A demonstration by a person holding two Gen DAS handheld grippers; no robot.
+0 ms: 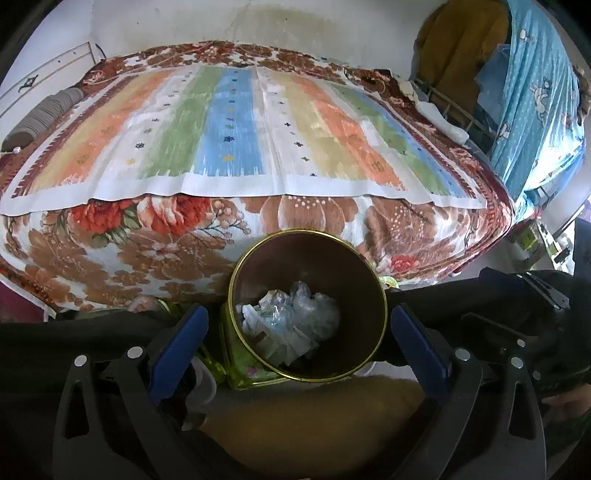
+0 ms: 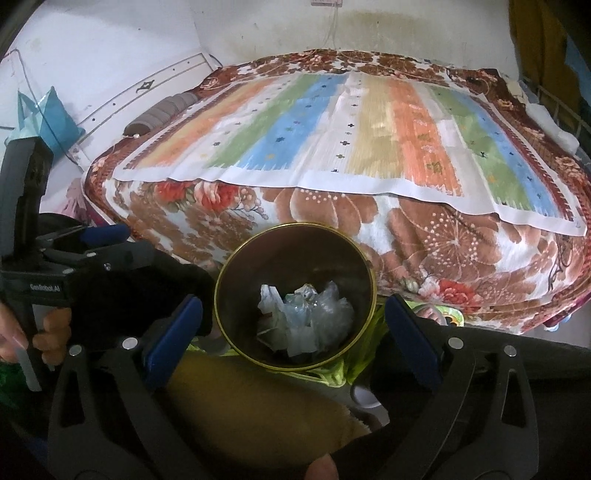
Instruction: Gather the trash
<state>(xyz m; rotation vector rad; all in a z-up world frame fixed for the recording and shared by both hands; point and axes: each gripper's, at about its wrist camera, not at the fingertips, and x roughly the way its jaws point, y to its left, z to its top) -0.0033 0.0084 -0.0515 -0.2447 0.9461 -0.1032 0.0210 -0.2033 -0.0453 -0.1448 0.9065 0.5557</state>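
Trash lies in the bin; both grippers angle down over it, fingers apart, empty.

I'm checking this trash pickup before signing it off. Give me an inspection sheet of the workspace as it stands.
Surface: bed with a flowered blanket, striped cloth spread flat on top; no loose trash seen on it.
Job's things: round bin with a gold rim, in front of the bed; crumpled plastic and paper lie in its bottom.
Clutter: green flowered bag beside the bin; grey pillow at the bed's far left.
Grippers: left tool open, nothing between its fingers; right tool open, nothing held; both poised over the bin.
Cables: thin cord on the wall above the bed.
Surroundings: white wall, blue patterned cloth hanging at right.
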